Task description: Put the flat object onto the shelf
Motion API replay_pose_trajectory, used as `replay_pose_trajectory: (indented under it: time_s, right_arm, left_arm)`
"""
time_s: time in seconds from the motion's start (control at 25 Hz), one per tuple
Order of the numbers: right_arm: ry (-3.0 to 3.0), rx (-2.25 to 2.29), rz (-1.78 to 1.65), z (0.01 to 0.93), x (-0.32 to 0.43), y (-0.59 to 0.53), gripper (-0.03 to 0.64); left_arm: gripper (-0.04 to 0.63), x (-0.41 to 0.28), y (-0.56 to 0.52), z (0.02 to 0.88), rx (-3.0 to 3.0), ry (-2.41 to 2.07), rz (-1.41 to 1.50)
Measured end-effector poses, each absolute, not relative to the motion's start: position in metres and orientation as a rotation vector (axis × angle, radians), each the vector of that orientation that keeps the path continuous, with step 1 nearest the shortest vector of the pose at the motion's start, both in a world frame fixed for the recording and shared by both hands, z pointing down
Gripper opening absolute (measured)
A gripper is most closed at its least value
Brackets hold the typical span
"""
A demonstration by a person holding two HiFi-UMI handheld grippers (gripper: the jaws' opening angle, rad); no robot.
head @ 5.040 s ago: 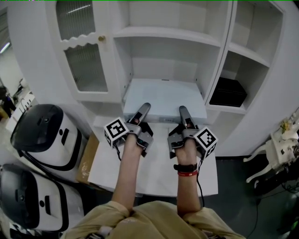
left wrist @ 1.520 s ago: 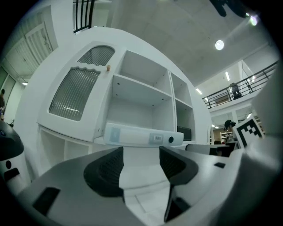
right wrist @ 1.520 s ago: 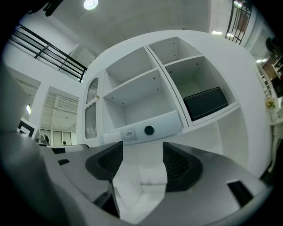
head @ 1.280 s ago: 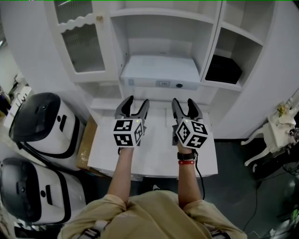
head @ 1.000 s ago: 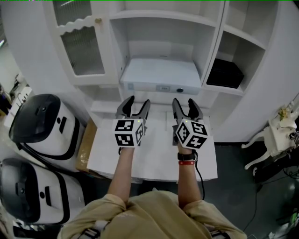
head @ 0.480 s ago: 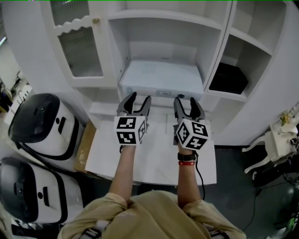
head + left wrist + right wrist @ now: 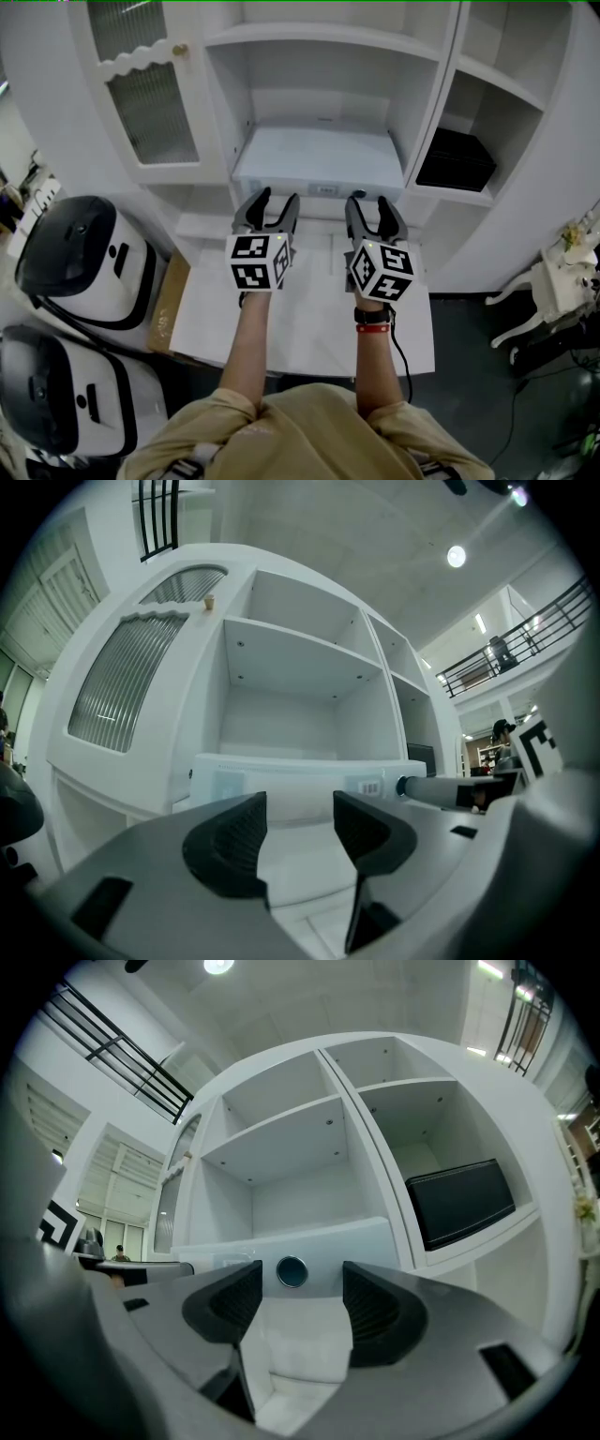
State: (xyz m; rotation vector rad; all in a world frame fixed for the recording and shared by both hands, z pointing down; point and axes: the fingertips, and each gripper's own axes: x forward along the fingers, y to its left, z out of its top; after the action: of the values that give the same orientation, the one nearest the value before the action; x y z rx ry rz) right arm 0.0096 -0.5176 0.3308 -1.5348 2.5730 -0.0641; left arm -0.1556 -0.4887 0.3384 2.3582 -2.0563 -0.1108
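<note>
The flat white object (image 7: 314, 157) lies on the lower shelf (image 7: 246, 141) of the cabinet's middle compartment, its front edge with a round button facing me. It also fills the middle of the left gripper view (image 7: 300, 778) and the right gripper view (image 7: 314, 1241). My left gripper (image 7: 277, 199) and right gripper (image 7: 368, 202) hover side by side above the white table (image 7: 309, 323), just short of the object and apart from it. Both stand open with nothing between the jaws, as the left gripper (image 7: 300, 822) and right gripper (image 7: 300, 1302) show in their own views.
A black box (image 7: 455, 159) sits in the right compartment. A ribbed glass door (image 7: 150, 103) closes the left one. Two black-and-white machines (image 7: 80, 258) (image 7: 56, 394) and a cardboard piece (image 7: 164, 300) stand on the floor at left. A white chair (image 7: 562, 281) is at right.
Five seconds ago both grippers reached forward to the flat object's front edge. Now they are drawn back over the table, and the object lies deeper in the shelf. Over the last second little moved.
</note>
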Motion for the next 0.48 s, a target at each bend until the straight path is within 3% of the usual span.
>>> replay_pose_trajectory:
  time_s: [0.48]
  right_arm:
    - [2.57, -1.516, -0.097, 0.329, 0.007, -0.543, 0.282]
  left_arm:
    - [0.236, -0.158, -0.512, 0.337, 2.365, -2.044, -0.1]
